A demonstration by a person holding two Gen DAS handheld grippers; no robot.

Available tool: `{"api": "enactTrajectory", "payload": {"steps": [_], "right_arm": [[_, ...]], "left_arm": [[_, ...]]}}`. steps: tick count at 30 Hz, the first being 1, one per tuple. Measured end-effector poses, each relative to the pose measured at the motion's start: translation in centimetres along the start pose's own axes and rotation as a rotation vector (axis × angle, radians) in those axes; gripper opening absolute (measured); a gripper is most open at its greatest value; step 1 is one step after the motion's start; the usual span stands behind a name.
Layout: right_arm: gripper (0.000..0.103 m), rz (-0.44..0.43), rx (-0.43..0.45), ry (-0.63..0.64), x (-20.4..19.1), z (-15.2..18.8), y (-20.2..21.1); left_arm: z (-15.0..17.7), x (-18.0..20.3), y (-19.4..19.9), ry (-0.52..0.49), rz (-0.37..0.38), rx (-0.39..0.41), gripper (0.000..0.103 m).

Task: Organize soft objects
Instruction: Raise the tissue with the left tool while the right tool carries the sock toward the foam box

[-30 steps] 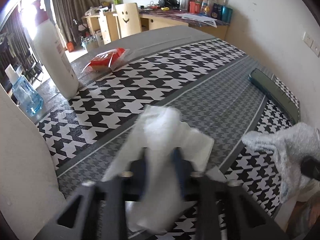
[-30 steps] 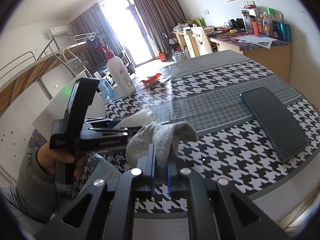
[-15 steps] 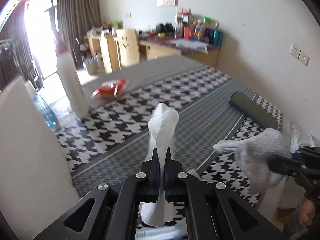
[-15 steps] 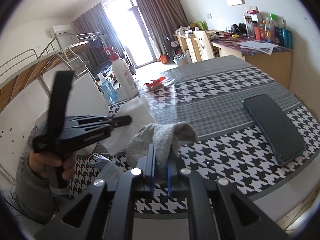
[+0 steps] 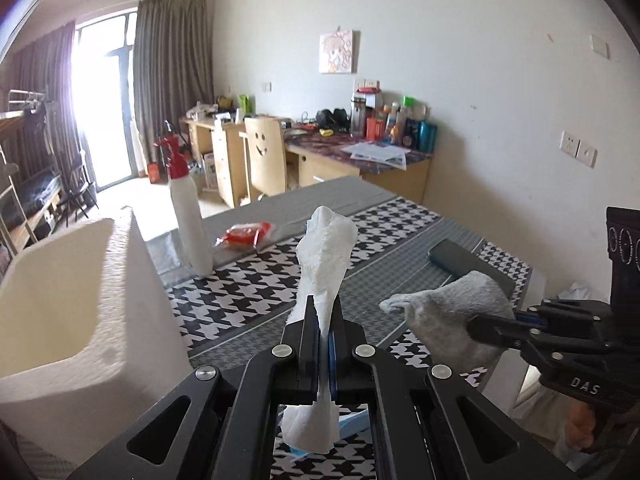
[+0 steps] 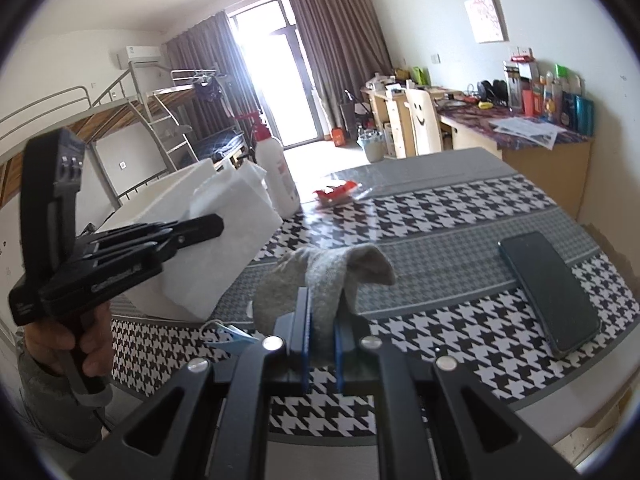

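- Table (image 6: 460, 208): houndstooth cloth with grey bands; carries everything below.
- Foam box (image 5: 60, 304): white, open top, at the table's left edge. In the left view it now shows its inside; a second ago only its outer wall filled that side.
- Bottle (image 5: 188, 224): white with a red pump, upright at the far left edge, just past the box.
- Phone (image 6: 548, 292): dark, flat near the right edge, long axis running towards the far edge.
- Red packet (image 5: 244, 236): flat on the grey far strip, near the bottle.
- Tissue (image 5: 324, 264): white, twisted into a strip, long axis upright, top end pointing up and slightly away. Held in the air above the near edge. A second ago it was a loose crumpled sheet low over the cloth.
- Sock (image 6: 320, 276): grey, folded over the pads, both ends drooping left and right; in the air above the near edge, right of the tissue. Much as before.
- Left gripper (image 5: 326, 332): jaws clamped tight on the tissue's lower part; it has lifted.
- Right gripper (image 6: 320, 340): jaws pinched on the sock's middle, grip unchanged.
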State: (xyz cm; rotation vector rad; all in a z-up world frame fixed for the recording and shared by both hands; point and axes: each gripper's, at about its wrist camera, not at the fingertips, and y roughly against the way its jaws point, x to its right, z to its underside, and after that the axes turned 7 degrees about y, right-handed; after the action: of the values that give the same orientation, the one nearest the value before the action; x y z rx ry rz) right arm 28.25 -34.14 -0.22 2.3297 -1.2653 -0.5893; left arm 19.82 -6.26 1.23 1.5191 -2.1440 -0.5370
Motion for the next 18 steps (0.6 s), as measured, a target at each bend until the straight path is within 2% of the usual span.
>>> {"api": "enactTrajectory", "payload": {"steps": [18], "right_arm": [[0.012, 0.030, 0.091, 0.088, -2.5, -2.1, 0.8]], "left_arm": [[0.1, -0.9, 4.6, 0.022, -0.036, 0.114, 0.003]]}}
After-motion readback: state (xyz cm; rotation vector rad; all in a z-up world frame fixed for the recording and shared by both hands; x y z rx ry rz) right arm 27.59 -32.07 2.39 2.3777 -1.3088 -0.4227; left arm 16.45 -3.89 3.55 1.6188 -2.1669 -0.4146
